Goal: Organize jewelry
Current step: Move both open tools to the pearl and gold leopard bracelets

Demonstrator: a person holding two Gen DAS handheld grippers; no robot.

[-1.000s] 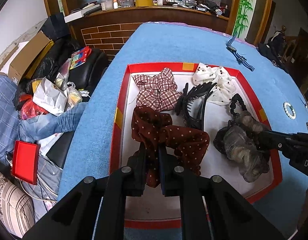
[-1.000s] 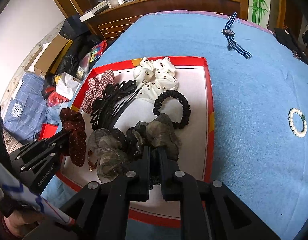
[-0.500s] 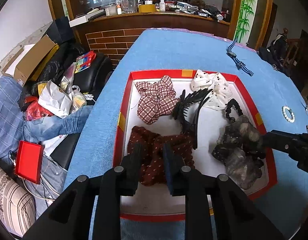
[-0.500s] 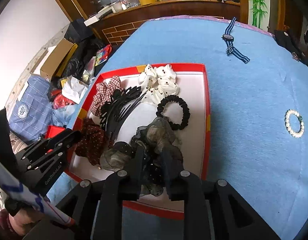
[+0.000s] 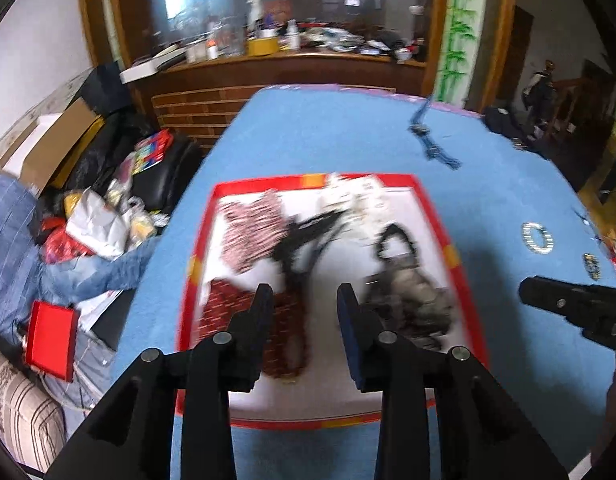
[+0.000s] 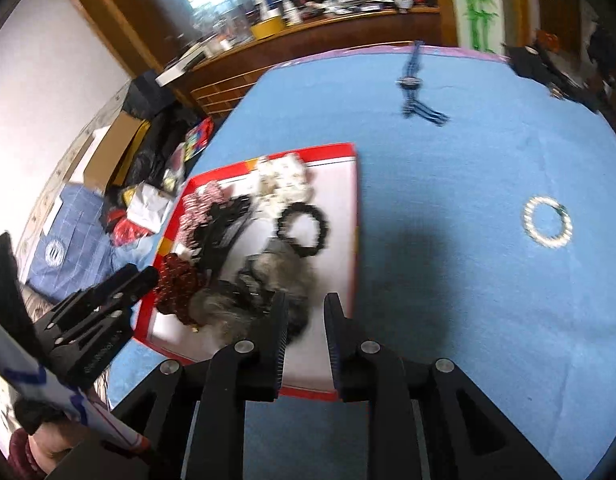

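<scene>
Tray (image 5: 456, 216) mid-table holds your scrunchies; dotted scrunchie (image 5: 284, 336) near its left edge | left gripper (image 5: 304, 300) opening, empty | right gripper (image 6: 306, 312) parted, empty | pearl bracelet (image 6: 547, 221) still outside, right.

home | cluttered wooden counter (image 5: 292, 60) | sofa (image 5: 12, 408) | clothes pile (image 5: 68, 248)

my left gripper (image 5: 304, 300): matte black plastic, angular struts, round silver screws | fingers (image 5: 350, 320): flat, dark blue pads | my right gripper (image 6: 306, 312): same black build, silver screws | white lettering on left gripper's side, unreadable
</scene>
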